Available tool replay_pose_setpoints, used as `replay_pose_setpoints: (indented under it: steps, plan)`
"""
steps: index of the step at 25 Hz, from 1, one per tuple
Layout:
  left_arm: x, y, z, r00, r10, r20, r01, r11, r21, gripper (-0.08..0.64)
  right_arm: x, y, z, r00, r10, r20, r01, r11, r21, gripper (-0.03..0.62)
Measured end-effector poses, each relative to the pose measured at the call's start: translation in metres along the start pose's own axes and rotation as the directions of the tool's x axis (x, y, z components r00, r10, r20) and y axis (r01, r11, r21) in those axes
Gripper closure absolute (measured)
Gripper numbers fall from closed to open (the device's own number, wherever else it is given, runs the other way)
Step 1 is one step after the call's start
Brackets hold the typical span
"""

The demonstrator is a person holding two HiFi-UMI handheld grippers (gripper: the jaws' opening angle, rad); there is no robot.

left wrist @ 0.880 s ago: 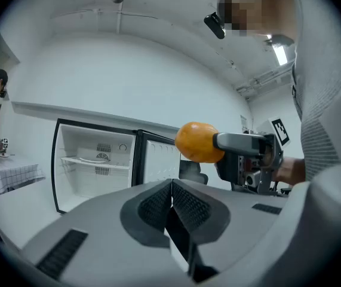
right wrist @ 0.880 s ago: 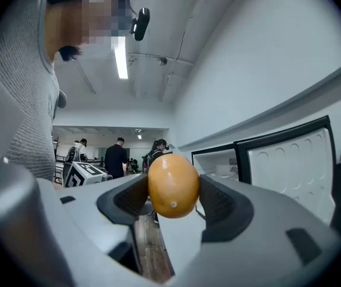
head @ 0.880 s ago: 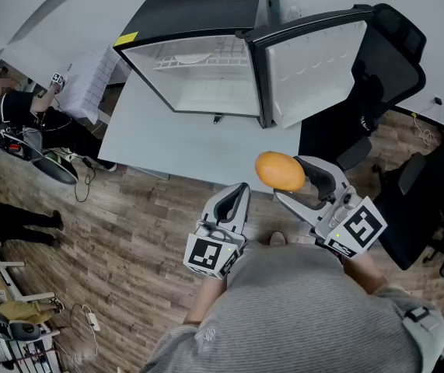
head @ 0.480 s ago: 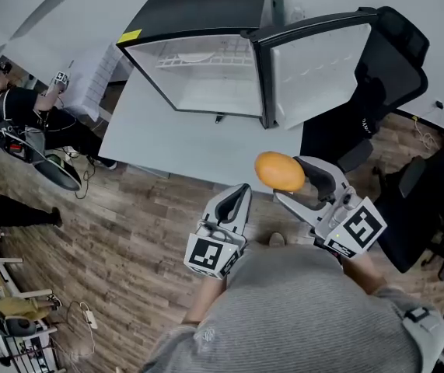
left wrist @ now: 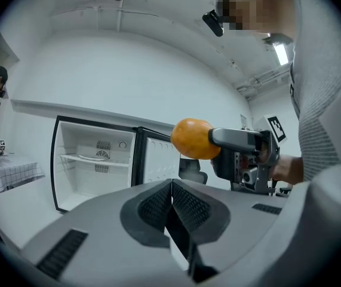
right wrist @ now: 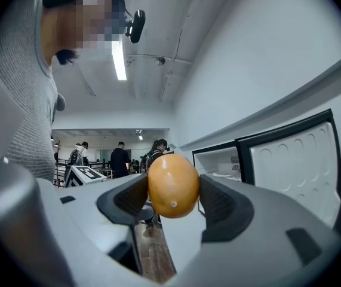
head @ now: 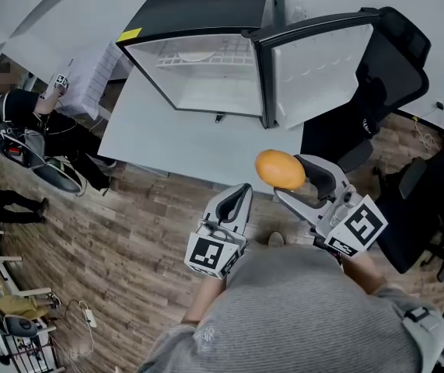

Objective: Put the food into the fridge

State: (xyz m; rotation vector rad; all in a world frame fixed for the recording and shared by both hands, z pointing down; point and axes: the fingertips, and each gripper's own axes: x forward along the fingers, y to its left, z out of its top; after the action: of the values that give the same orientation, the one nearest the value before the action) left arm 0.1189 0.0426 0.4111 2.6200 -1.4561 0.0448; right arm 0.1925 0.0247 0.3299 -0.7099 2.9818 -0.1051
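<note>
From the head view, the fridge [head: 198,10] stands open and the right gripper [head: 293,183] pinches an orange fruit [head: 279,168] short of it, so placing it is still to do. The left gripper view shows the left gripper [left wrist: 171,199] pressed together, empty. Only the right gripper view shows both pads [right wrist: 128,199] against the fruit's sides.
</note>
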Motion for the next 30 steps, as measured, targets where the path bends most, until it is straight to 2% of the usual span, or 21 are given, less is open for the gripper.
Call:
replay_pose_setpoints:
  steps: [19,30]
  plan:
    - [-0.005,0.0,-0.003,1.0,0.025,0.004,-0.025,1.0,-0.003,0.552,0.008,0.0,-0.002,1.0,0.025,-0.008,-0.025,1.0,0.003,0.316]
    - [-0.005,0.044,0.006,1.0,0.02,0.024,-0.02,1.0,-0.011,0.552,0.055,-0.001,0.003,1.0,0.027,-0.01,-0.027,1.0,0.0,0.316]
